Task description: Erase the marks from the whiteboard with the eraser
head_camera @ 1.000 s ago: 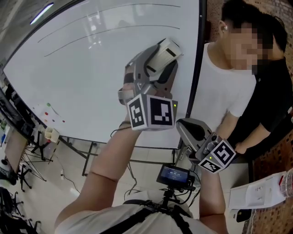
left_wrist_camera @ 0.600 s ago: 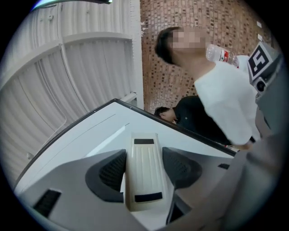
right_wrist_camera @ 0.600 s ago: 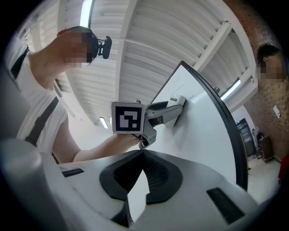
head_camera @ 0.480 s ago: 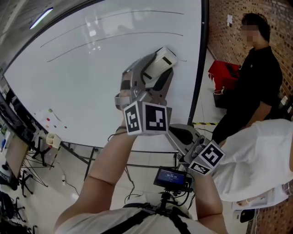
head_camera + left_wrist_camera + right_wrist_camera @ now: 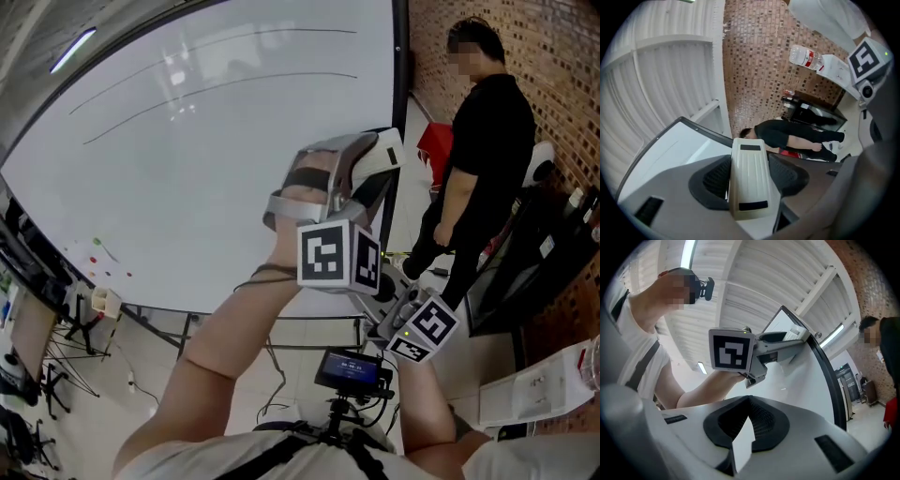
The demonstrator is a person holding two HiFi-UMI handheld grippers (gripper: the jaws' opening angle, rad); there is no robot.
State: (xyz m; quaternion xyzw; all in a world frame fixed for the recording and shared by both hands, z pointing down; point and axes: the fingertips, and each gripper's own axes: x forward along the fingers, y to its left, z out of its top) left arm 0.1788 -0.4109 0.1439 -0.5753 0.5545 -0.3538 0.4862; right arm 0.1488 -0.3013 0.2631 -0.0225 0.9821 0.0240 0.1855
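The whiteboard fills the upper left of the head view. Two long thin curved lines cross its top. My left gripper is raised at the board's right edge and is shut on a cream ribbed eraser. In the left gripper view the eraser sits lengthwise between the jaws, with the whiteboard corner at the left. My right gripper hangs low below the left one. In the right gripper view its pads meet at the tip with nothing held, and the left gripper's marker cube shows ahead.
A person in black stands to the right of the board by a brick wall, with a red object behind. A small screen sits at my chest. White papers lie lower right. Stands and clutter line the board's lower left.
My left gripper has carried the eraser rightward and a little down, to the board's right edge. The person in white has gone from the head view. My right gripper stays low.
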